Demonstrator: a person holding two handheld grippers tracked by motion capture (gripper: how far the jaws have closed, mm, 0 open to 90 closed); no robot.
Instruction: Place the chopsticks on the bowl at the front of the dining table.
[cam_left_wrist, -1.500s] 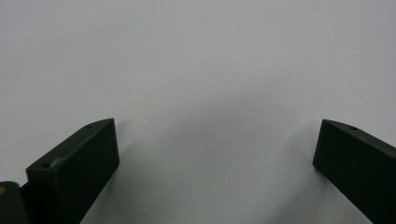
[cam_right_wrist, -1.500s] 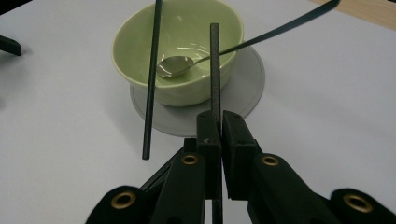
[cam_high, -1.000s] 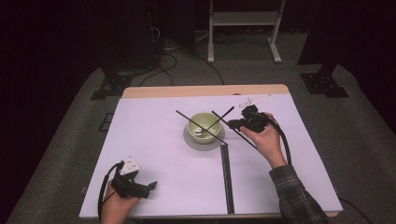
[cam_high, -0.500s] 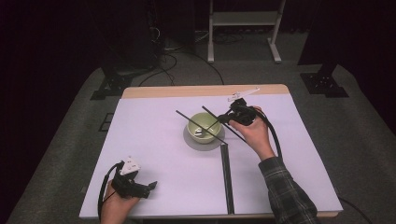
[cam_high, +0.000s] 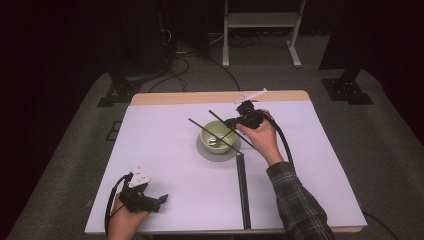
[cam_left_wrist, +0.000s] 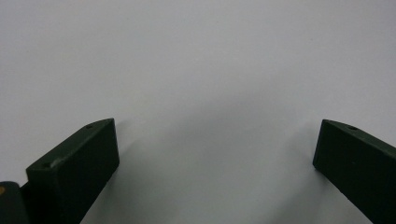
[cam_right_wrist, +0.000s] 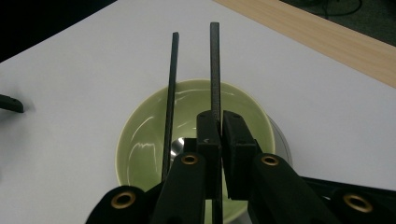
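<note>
A pale green bowl (cam_high: 218, 134) (cam_right_wrist: 144, 140) stands on a grey saucer (cam_high: 206, 151) in the middle of the white table. One black chopstick (cam_high: 200, 126) (cam_right_wrist: 170, 84) lies across the bowl's rim. My right gripper (cam_high: 232, 123) (cam_right_wrist: 218, 122) is shut on a second black chopstick (cam_high: 218, 117) (cam_right_wrist: 215, 65), which points out over the bowl. Something shiny (cam_right_wrist: 177, 145) lies in the bowl's bottom. My left gripper (cam_high: 159, 201) (cam_left_wrist: 215, 140) rests near the front left corner, its jaws wide open over bare white surface.
A long black strip (cam_high: 243, 190) lies on the white sheet (cam_high: 165, 150) from the saucer toward the front edge. A bare wooden band (cam_high: 190, 98) runs along the table's far edge. Stands and cables sit on the floor beyond.
My right gripper has moved left and a little farther away, carrying its chopstick over the bowl. The left gripper and the chopstick across the bowl have stayed put.
</note>
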